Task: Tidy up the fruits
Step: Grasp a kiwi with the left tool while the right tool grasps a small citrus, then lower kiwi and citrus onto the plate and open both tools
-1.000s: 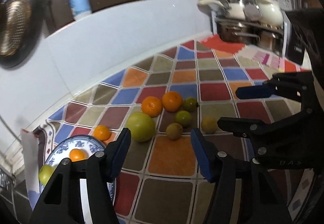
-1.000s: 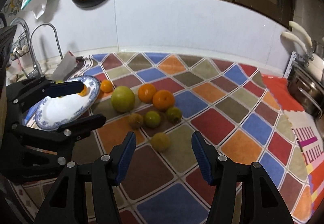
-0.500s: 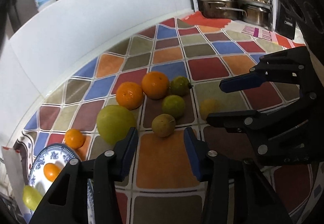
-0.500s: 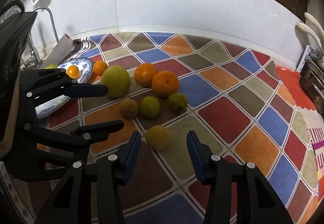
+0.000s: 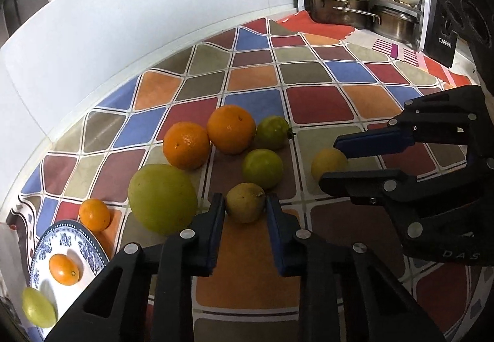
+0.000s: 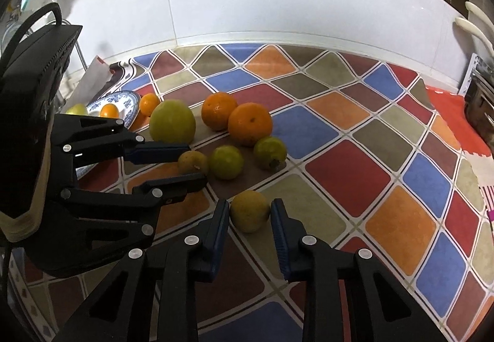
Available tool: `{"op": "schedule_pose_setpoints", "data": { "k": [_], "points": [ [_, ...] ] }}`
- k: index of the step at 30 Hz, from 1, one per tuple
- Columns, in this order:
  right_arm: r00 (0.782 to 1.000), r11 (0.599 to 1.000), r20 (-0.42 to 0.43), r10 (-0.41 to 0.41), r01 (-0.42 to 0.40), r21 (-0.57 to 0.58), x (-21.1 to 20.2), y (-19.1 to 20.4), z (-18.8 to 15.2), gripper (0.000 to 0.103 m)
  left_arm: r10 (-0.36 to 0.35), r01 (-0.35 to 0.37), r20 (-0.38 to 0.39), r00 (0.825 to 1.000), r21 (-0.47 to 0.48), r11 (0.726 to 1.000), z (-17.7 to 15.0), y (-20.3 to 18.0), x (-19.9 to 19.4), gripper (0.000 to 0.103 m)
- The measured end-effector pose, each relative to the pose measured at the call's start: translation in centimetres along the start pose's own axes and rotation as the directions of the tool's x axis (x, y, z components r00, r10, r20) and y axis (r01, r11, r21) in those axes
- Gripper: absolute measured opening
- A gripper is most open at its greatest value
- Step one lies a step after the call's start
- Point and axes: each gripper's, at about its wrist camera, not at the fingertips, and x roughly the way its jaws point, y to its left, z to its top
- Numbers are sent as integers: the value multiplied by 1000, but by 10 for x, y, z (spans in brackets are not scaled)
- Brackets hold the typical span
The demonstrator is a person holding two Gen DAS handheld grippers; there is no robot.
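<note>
Left wrist view: mounted behind the left hand-held gripper (image 5: 245, 207), angled steeply down, close over the counter (image 5: 321, 101), facing the white backsplash (image 5: 160, 11). Right wrist view: same steep, close tilt behind the right hand-held gripper (image 6: 250, 212). Shared by both: the fruit cluster (image 5: 230, 128), the blue-patterned plate (image 6: 131, 105), each other's gripper.
</note>
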Motion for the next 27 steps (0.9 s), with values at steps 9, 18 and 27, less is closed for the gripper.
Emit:
{"op": "schedule_pose_setpoints", "data": {
  "k": [9, 18, 27],
  "points": [
    [1000, 1000, 22, -9, 9, 1, -14, 1, -2, 29, 24, -23, 15, 1000, -51, 998, 0, -3, -20, 27],
    [997, 1000, 79, 6, -7, 5, -43, 9, 1, 29, 63, -55, 70, 996, -117, 992, -4, -7, -61, 27],
    [988, 999, 154, 27, -23, -28, -72, 30, 9, 29, 140, -110, 137, 981, -204, 973, -12, 3, -106, 27]
  ]
}}
